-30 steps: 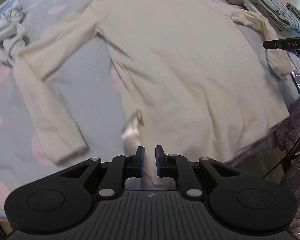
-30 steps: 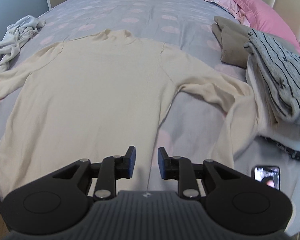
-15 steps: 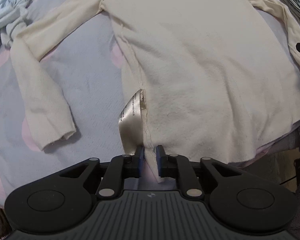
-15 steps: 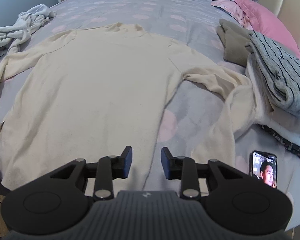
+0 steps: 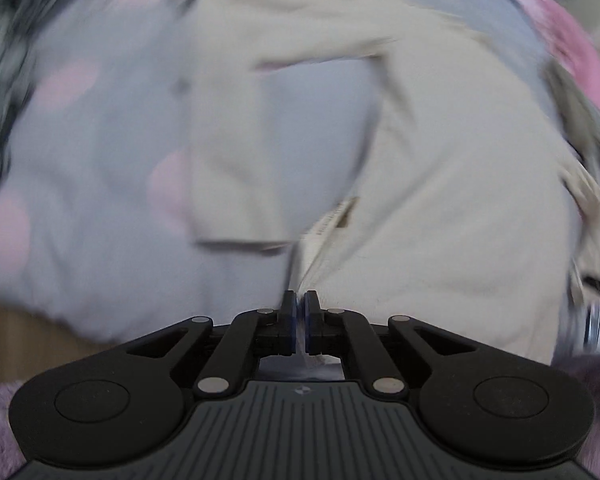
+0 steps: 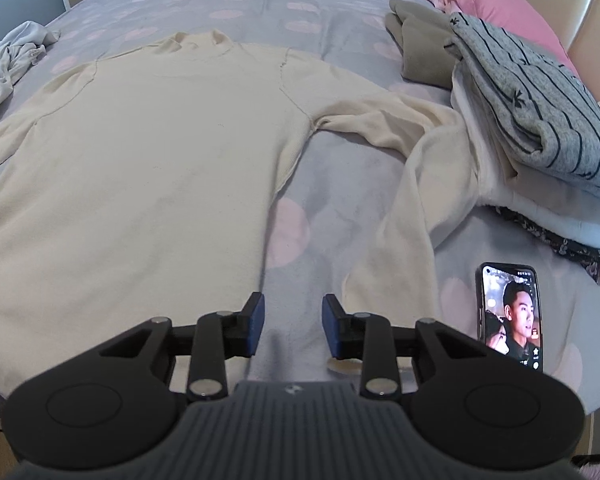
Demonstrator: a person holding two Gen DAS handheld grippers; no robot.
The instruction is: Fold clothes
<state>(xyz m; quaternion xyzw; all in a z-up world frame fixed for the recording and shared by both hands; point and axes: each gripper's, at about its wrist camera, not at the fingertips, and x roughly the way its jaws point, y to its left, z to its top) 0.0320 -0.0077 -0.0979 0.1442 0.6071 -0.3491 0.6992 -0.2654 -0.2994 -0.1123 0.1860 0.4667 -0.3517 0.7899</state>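
The left gripper [image 5: 299, 322] pinches the hem corner of the cream sweater [image 6: 148, 152], which is spread on the bed [image 6: 300, 12]. The right gripper [image 6: 292, 330] hovers wide, the sweater's side edge at its eleven o'clock.

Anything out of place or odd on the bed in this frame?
Yes: a phone with its screen lit lies on the bedspread beside the cream sweater's right cuff, amid the folding area. The left-wrist view is heavily motion-blurred. A crumpled garment sits far left.
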